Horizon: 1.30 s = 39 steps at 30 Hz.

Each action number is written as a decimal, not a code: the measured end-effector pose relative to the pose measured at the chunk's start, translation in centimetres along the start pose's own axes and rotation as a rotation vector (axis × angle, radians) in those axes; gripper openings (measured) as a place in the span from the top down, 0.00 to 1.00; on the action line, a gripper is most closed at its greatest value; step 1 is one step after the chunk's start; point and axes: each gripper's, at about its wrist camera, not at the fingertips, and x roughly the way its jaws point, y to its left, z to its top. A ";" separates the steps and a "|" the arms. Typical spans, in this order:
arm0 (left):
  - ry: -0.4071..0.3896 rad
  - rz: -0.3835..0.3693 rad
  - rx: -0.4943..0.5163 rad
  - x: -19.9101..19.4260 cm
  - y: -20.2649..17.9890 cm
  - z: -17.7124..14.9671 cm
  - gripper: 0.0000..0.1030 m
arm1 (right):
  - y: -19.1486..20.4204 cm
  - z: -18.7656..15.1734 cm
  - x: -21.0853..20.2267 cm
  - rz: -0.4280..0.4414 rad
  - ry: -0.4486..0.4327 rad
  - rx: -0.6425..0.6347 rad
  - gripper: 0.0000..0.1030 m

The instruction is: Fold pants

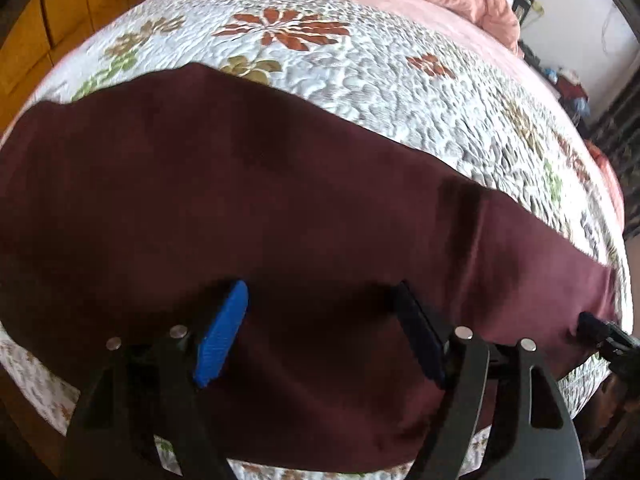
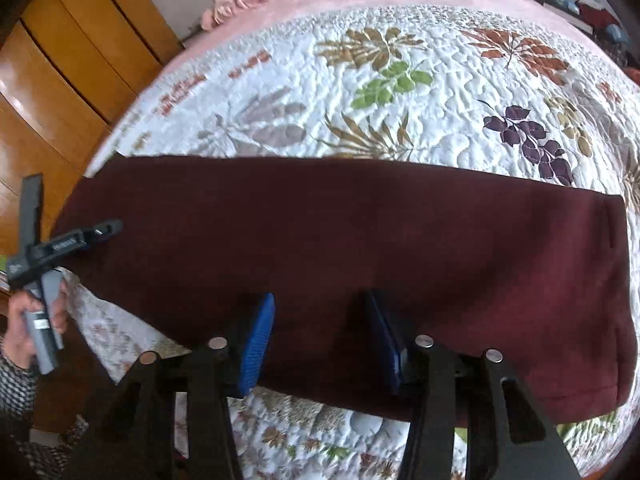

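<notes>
Both the left gripper point(image 1: 320, 332) and right gripper point(image 2: 316, 344) hang spread over maroon pants point(image 2: 340, 232) lying lengthwise left-to-right across the quilt point(image 2: 400, 92).

Soft, even daylight fills the room, brightest on the white quilt point(image 2: 440, 92) and the pale wall at the top right of the left wrist view, with glare streaks on the glossy wooden cabinet point(image 2: 44, 92). The dark maroon pants point(image 1: 240, 208) swallow the light, so their folds barely show, and only faint shadows lie under them. Both views bulge like fisheyes, with black corners, bent edges and slight motion blur, worst along the quilt's left border.
</notes>
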 end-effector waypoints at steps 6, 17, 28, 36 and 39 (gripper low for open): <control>-0.034 -0.106 0.013 -3.1 -4.4 0.2 0.23 | -4.7 -0.5 -7.2 0.111 -0.123 0.189 0.48; 0.036 -0.169 0.184 0.2 -13.8 -1.9 0.20 | -14.5 -6.3 -10.5 0.190 -0.072 0.527 0.45; 0.063 -0.170 0.137 1.3 -13.8 -1.7 0.19 | -18.7 -6.7 -6.2 0.319 -0.177 0.685 0.46; 0.064 -0.093 0.209 2.3 -16.1 -2.4 0.14 | -16.4 -4.2 -7.7 0.224 -0.247 0.551 0.83; 0.061 -0.166 0.174 1.3 -16.1 -2.1 0.14 | -16.5 -3.3 -10.4 0.238 -0.305 0.531 0.88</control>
